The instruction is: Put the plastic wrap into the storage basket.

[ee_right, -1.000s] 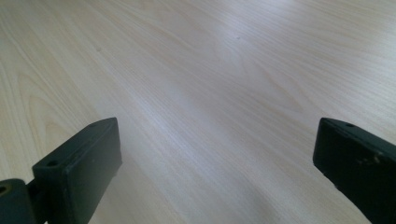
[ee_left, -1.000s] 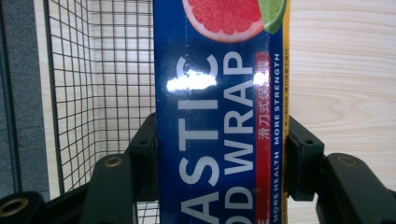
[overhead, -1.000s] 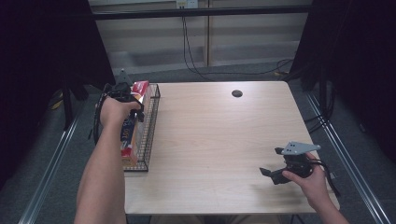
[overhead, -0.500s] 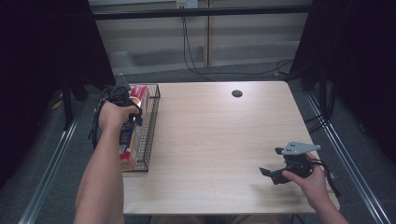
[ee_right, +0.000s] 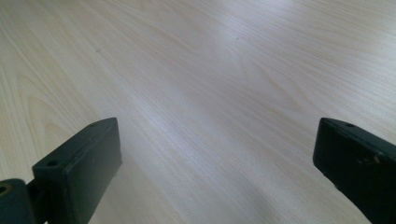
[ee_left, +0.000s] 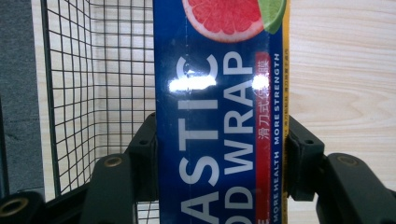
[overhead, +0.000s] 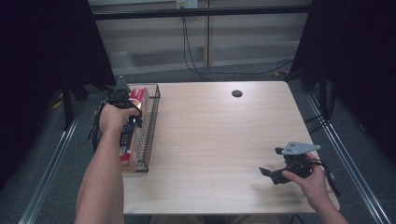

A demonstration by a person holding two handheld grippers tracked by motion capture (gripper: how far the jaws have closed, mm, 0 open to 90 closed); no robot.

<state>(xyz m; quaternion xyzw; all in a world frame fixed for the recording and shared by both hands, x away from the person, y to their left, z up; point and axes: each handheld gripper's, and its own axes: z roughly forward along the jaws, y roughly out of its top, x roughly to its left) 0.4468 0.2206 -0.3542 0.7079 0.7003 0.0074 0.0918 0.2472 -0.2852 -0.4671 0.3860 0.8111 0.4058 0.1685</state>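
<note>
Clearly, the left gripper (ee_left: 219,154) is clenched on a plastic wrap box (ee_left: 219,116): in the left gripper view its two black jaws are pressed flat against the long sides of the blue box, whose white lettering and printed grapefruit slice are seen close up. Behind the box a wire basket (ee_left: 102,84) is shown at that view's left, and bare table wood at its right. What is not given there is supplied by the high view, where the left gripper (overhead: 122,100) is held over the wire basket (overhead: 150,126) at the table's left edge, and the plastic wrap box (overhead: 130,140) is seen lengthwise in the basket, its red far end toward the back. Whether the box rests on the basket floor or is lifted off it cannot be told.

The right gripper (ee_right: 217,158) is released: in the right gripper view its jaws are spread wide, with nothing but pale wood grain of the table (ee_right: 210,70) between them. In the high view the right gripper (overhead: 287,165) is held low over the table (overhead: 224,140) near its front right corner, well apart from the basket. A small dark round mark (overhead: 236,93) is seen on the far part of the tabletop.
</note>
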